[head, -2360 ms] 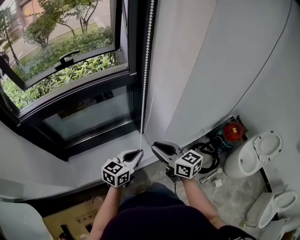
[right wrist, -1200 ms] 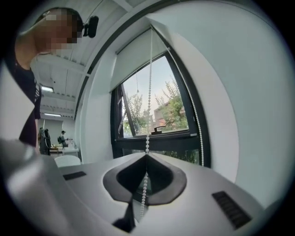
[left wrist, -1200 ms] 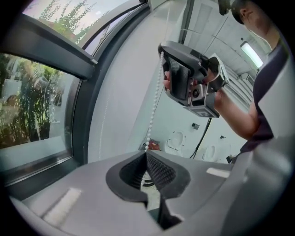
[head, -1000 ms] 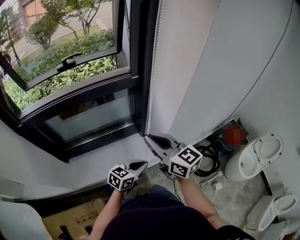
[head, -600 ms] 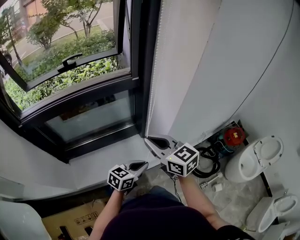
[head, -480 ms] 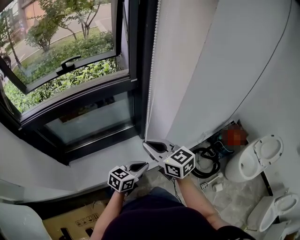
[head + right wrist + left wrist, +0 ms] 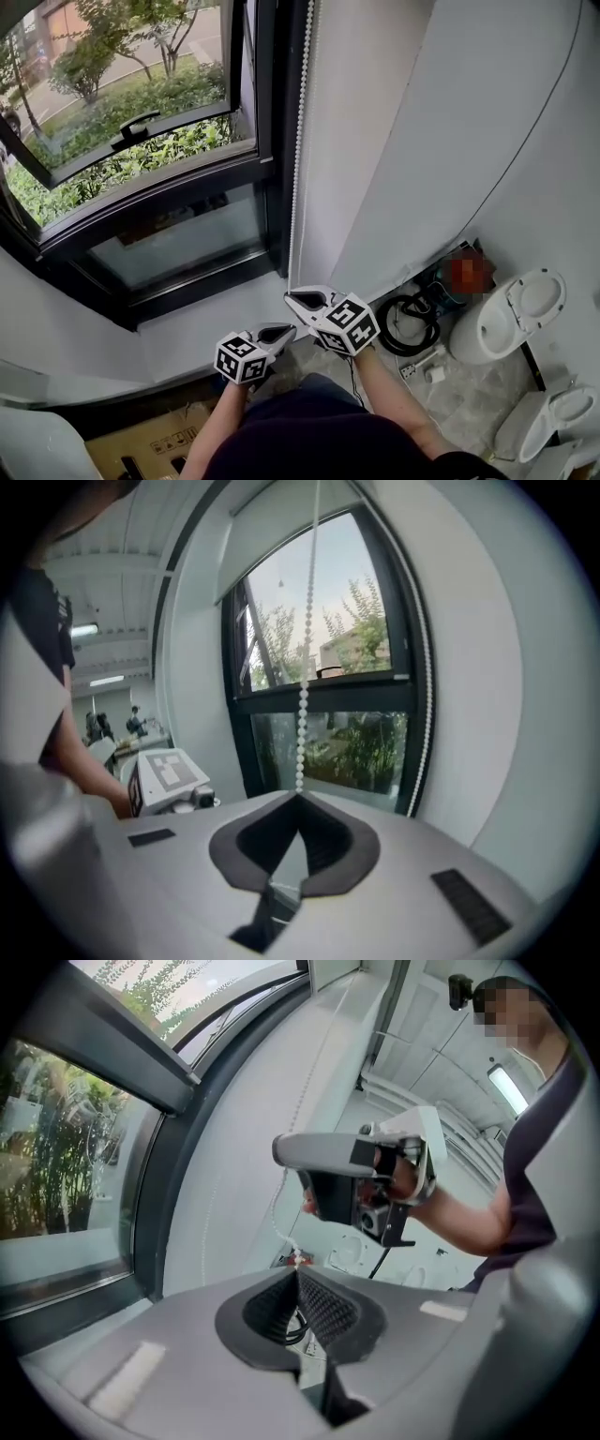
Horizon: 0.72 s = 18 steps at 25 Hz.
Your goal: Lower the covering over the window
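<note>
Bead chain (image 7: pixel 298 141) hangs along the window frame's right side, at the edge of the white wall. Compared with a second ago, its clamped point sits lower: the right gripper (image 7: pixel 289 298) has come down with its jaws together on the chain, and the marker cube has dropped with it. The run above the grip looks straight and taut.

Judgement: this is one pull stroke. It should turn the roller and feed the covering down, and more strokes are likely needed.

Left gripper (image 7: pixel 281 328) has stayed just below and beside the right one. Its jaws are together, and the chain's lower end with a small joining piece is pinched at their tips.

Covering: in the right gripper view only a pale band (image 7: pixel 267 550) shows across the window top, probably the rolled covering. The window (image 7: pixel 141 141) glass is bare in every view, with shrubs visible outside and the upper pane tilted open. Chain: small white beads, evenly spaced, the second strand close by the frame.
</note>
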{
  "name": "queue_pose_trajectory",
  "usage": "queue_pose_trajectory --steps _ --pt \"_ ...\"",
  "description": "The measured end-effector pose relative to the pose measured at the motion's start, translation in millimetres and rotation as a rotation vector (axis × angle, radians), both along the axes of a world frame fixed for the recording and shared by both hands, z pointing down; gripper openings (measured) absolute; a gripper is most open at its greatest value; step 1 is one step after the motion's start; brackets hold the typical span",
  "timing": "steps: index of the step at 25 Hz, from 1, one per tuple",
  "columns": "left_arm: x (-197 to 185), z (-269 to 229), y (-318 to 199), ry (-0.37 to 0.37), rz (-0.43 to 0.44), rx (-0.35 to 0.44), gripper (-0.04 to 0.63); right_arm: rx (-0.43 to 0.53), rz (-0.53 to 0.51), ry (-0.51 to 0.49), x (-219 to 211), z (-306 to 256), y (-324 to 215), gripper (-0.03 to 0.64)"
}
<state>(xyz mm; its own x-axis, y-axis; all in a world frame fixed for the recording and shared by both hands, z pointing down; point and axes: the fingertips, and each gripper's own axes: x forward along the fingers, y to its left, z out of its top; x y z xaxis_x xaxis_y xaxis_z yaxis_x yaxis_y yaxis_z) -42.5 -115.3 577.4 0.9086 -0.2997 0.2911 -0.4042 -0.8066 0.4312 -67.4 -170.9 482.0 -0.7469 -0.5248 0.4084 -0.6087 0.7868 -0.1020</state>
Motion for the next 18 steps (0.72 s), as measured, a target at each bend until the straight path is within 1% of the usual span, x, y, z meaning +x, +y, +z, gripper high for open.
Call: queue_pose_trajectory --steps 2,3,8,11,12,15,18 --pt "-3.4 1.5 0.5 -0.004 -0.008 -0.004 0.012 -0.052 0.031 -0.096 2.4 4.4 1.8 0.012" --pt "-5.0 2.3 0.0 -0.004 -0.012 -0.006 0.012 -0.061 0.037 -0.115 3.3 3.7 1.7 0.012" --pt "-9.7 2.4 -2.2 0.005 -0.029 -0.011 0.012 -0.049 0.023 -0.041 2.9 6.2 -3.8 0.012" --pt "-9.3 1.6 -3.0 0.008 -0.031 -0.012 0.012 -0.092 -0.011 0.046 -1.5 29.9 3.8 0.012" --pt "-9.5 1.3 -2.7 0.008 -0.032 -0.011 0.012 -0.112 -0.021 0.045 -3.7 37.9 8.0 0.012" --pt "-11.5 0.4 -2.5 0.012 -0.035 -0.012 0.012 -0.159 -0.012 -0.026 -6.8 44.7 13.2 0.012" --pt "-11.9 -0.5 -3.3 0.019 -0.04 -0.014 0.012 -0.15 -0.009 0.0 -4.9 45.2 9.5 0.012"
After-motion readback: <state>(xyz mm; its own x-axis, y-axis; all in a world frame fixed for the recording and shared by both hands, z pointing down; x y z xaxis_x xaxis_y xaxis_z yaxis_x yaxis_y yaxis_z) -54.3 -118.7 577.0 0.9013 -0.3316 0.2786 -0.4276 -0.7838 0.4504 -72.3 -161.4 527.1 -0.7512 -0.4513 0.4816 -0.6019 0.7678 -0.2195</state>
